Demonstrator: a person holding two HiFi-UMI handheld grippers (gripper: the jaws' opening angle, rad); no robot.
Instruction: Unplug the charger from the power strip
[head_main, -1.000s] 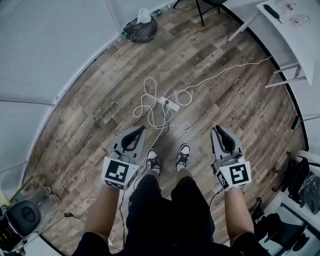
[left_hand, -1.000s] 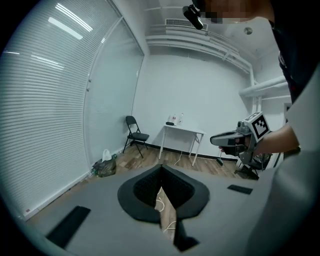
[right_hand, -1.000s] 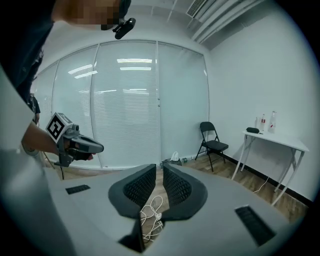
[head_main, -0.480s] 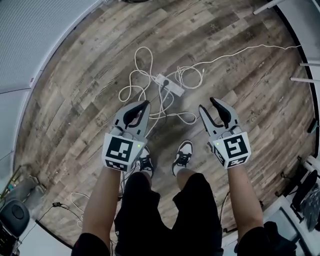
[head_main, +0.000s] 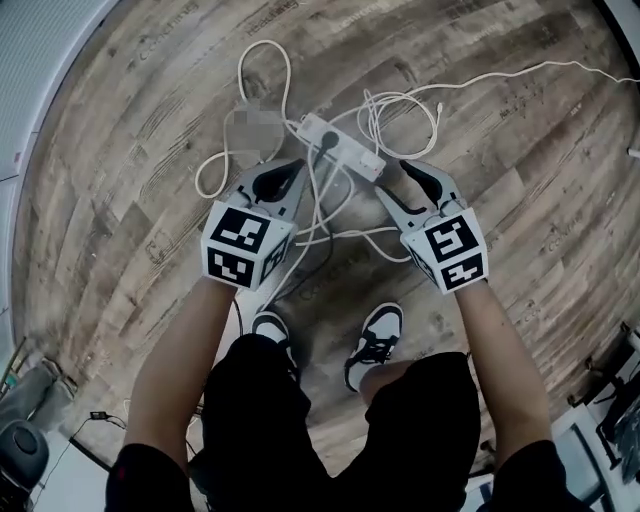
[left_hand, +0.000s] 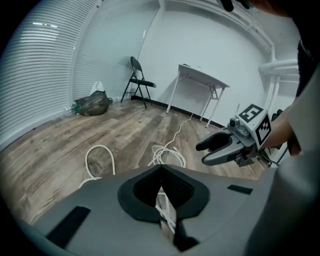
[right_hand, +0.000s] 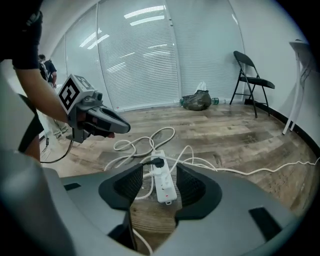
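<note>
A white power strip (head_main: 342, 147) lies on the wood floor among loops of white cable (head_main: 262, 95). A black charger plug (head_main: 328, 140) sits in its far end, also in the right gripper view (right_hand: 158, 162) on the strip (right_hand: 164, 186). My right gripper (head_main: 392, 178) hangs just short of the strip's near end. Its jaws are opening, and nothing is pressed between them (right_hand: 159, 175). My left gripper (head_main: 290, 172) is to the left of the strip over the cables, with its jaws shut and empty (left_hand: 161, 192). Each gripper appears in the other's view: left gripper (right_hand: 120, 127), right gripper (left_hand: 201, 154).
The person's shoes (head_main: 375, 345) stand close behind the grippers. A long white cable (head_main: 520, 80) runs off to the right. A folding chair (right_hand: 252, 82), a dark bag (right_hand: 196, 101) and a white table (left_hand: 202, 80) stand by the far walls.
Both grippers and the head came down toward the floor, and the strip now lies just ahead of them. The right jaws went from shut to wide open. The left jaws stayed shut.
</note>
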